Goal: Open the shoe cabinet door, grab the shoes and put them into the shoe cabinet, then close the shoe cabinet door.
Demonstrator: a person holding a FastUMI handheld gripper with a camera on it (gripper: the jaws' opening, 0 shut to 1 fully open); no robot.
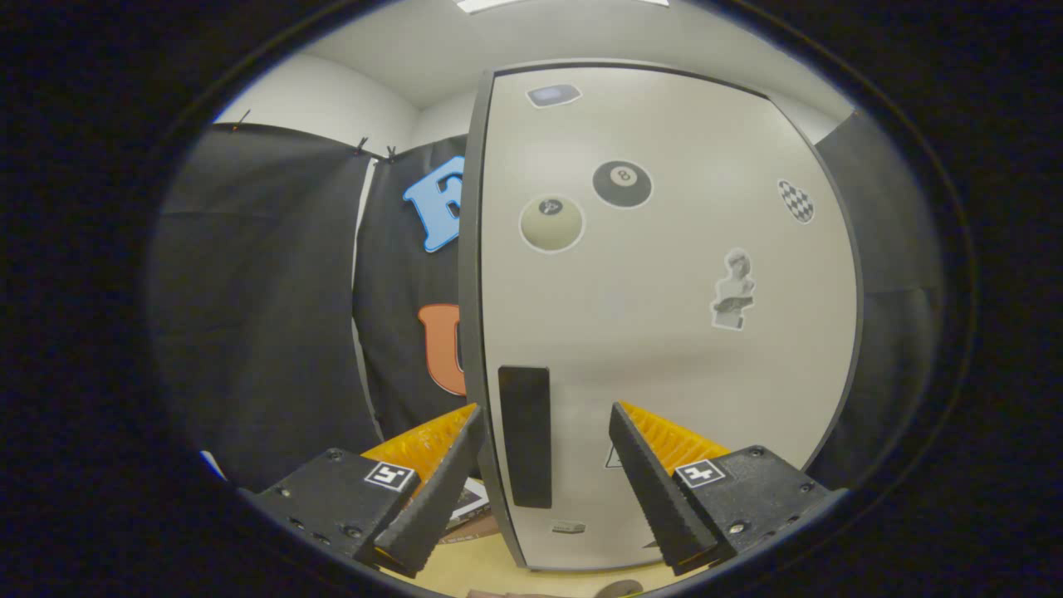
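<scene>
- While the gripper (544, 432) hangs spread and holding nothing, the door (664, 332) stands upright just ahead; its near edge and dark handle (525, 436) lie between the fingers, long axis vertical.
- Stickers on the door: an eight-ball (622, 183) marked "8", a pale ball (551, 223), a bust (733, 289), a chequered patch (796, 201); other writing too small to read.

Gripper-mounted fisheye, facing cabinet door (664, 316) close up, jaws apart astride its edge
</scene>
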